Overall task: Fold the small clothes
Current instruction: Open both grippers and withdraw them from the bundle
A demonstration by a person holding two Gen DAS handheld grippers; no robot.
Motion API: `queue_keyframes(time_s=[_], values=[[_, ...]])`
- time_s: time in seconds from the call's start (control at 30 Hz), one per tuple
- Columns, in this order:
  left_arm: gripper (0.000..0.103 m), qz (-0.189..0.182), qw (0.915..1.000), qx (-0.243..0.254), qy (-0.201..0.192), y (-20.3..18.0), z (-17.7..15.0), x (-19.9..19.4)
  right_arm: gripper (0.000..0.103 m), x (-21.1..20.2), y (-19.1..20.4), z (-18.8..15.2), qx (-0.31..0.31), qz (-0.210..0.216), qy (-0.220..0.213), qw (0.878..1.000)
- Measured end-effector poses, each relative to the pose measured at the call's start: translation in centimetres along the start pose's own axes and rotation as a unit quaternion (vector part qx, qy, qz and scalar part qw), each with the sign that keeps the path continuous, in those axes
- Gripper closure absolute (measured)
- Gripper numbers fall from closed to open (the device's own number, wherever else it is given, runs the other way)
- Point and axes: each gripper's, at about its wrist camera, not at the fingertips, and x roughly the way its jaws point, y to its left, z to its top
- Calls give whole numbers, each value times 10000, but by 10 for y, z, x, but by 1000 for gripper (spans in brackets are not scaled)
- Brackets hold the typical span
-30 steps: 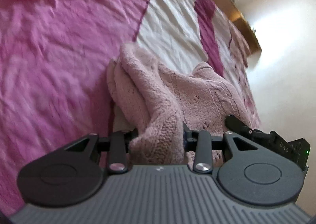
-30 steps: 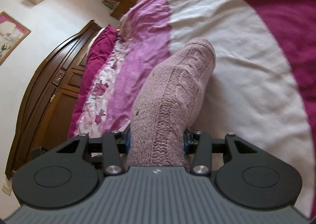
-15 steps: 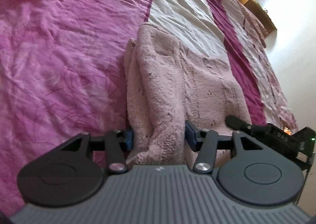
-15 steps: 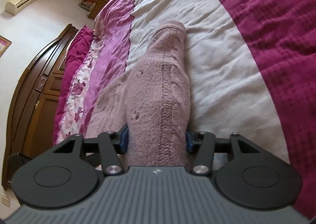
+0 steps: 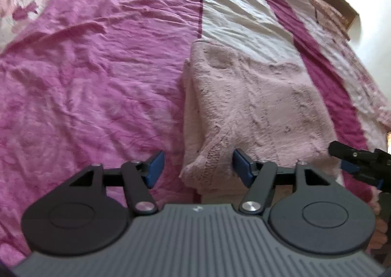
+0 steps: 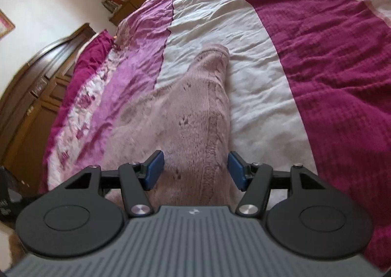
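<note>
While both claws stand released, their jaws having just been opening, the pink knit sweater [image 5: 256, 105] lies folded flat on the bedspread [image 5: 85, 69], across its white stripe between the pink band on the left and the dark magenta one on the right. The left gripper [image 5: 198, 167] has the near left corner of the knit between its blue pads without pressing it; the right gripper [image 6: 195, 169] straddles the near edge the same way. The knit looks soft, thick and light, so it should sag and stretch when lifted, and it will likely cling to itself more than slide. The firmer ribbed edges or doubled corners seem the best places to pinch, one per claw.
</note>
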Motion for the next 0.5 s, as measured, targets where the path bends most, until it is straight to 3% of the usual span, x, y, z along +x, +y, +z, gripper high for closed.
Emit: queue_keyframes(time_s=[0.27, 0.4, 0.5], values=[[35, 234, 9997, 75, -13, 0, -9, -2, 34, 2, 4, -9, -139, -189, -28, 9997], [25, 447, 9989, 142, -38, -3, -16, -13, 28, -12, 15, -14, -439, -423, -158, 9980], [24, 652, 9976, 241, -17, -7, -24, -19, 23, -22, 23, -23, -756, -589, -200, 9952]])
